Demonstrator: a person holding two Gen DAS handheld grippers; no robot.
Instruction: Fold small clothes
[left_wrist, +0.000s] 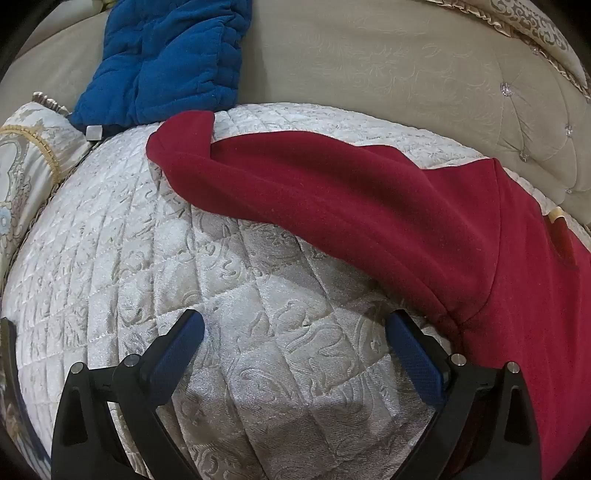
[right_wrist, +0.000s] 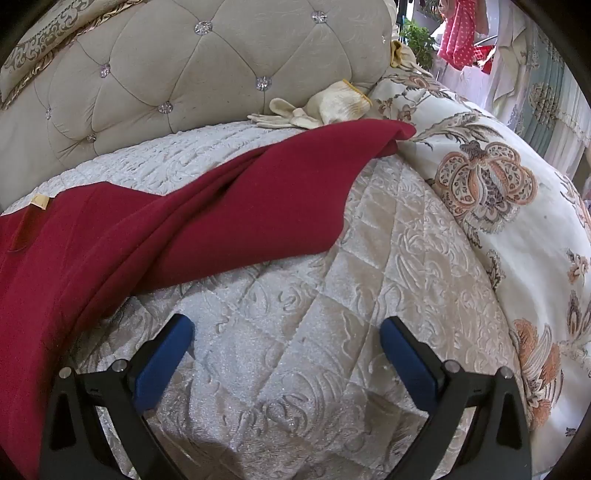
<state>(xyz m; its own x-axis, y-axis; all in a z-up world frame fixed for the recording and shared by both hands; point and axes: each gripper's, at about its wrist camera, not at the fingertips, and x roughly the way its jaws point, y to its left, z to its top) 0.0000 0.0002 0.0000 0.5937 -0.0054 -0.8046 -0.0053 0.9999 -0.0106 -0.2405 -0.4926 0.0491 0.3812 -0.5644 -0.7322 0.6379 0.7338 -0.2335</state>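
A dark red long-sleeved top (left_wrist: 424, 229) lies spread on a quilted cream cushion (left_wrist: 184, 266). In the left wrist view one sleeve stretches up to the left. In the right wrist view the top (right_wrist: 110, 236) fills the left side and its other sleeve (right_wrist: 332, 158) stretches up to the right. My left gripper (left_wrist: 295, 325) is open and empty over the bare quilt, just left of the top's body. My right gripper (right_wrist: 287, 328) is open and empty over the bare quilt (right_wrist: 295, 295), just below and right of the top.
A blue padded garment (left_wrist: 166, 62) lies on the beige sofa back (left_wrist: 369, 66) at the upper left. A patterned pillow (left_wrist: 22, 173) sits at the left. White work gloves (right_wrist: 317, 107) lie by the tufted armrest (right_wrist: 166, 74). A floral cushion (right_wrist: 498, 221) fills the right.
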